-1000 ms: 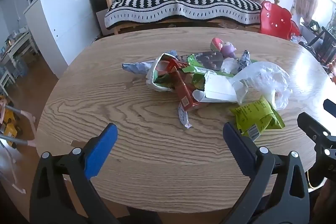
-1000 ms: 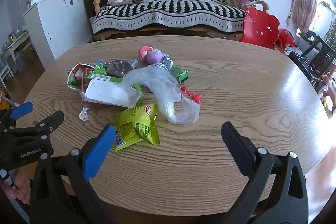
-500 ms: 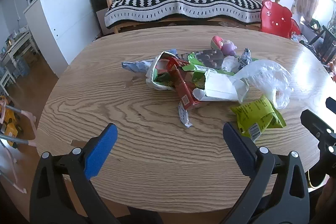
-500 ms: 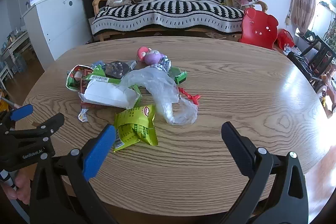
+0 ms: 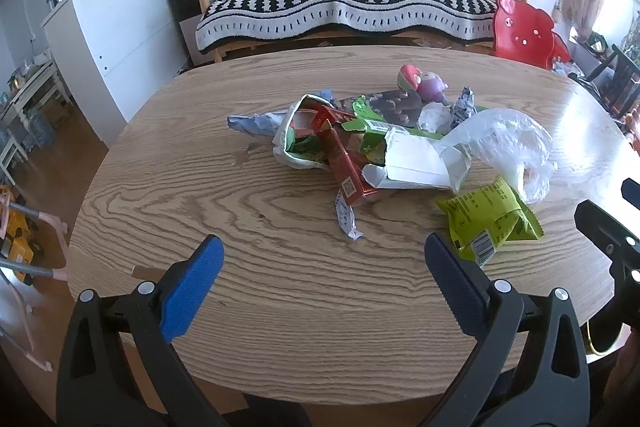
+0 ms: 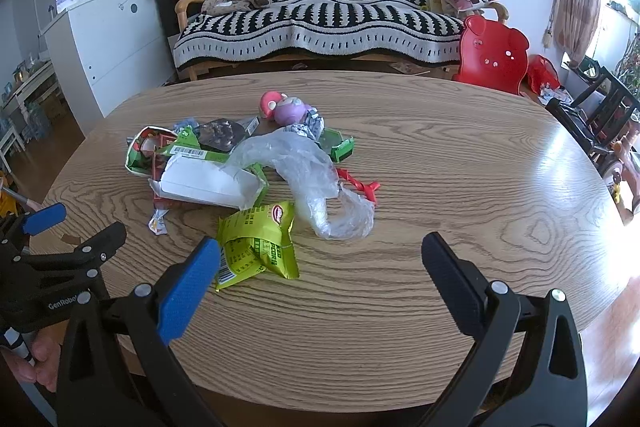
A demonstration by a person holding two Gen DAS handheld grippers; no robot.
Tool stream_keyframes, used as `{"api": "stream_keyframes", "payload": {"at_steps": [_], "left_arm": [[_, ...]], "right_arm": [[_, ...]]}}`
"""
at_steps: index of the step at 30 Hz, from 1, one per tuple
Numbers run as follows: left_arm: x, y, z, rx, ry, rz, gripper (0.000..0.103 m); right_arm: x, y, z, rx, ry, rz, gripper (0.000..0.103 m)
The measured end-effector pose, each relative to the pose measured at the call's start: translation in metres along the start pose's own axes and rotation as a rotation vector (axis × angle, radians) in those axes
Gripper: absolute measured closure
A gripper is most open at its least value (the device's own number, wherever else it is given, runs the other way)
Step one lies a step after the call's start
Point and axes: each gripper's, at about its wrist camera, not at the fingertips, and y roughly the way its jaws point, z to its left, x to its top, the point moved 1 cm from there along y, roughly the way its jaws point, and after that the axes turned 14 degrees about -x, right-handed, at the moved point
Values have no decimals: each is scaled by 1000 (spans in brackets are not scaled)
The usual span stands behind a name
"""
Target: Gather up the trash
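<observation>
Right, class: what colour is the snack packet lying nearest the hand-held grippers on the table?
Lime green snack packet with darker green print and a red logo; clearest in the right wrist view.

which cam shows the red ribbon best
The right wrist view: the red ribbon lies in the open beside the clear plastic bag. In the left wrist view the bag hides it entirely.

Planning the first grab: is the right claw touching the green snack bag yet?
Cannot tell. In the right wrist view, the right claw is open, but its blue finger overlaps the green snack bag.
</observation>
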Motion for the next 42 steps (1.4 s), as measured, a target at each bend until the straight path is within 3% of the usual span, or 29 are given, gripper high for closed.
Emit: {"api": "stream_keyframes", "payload": {"at_steps": [42], "left_arm": [[-2,3,0,-5,-6,10,5]], "right_arm": [[0,-1,0,-1,0,2,5]]}}
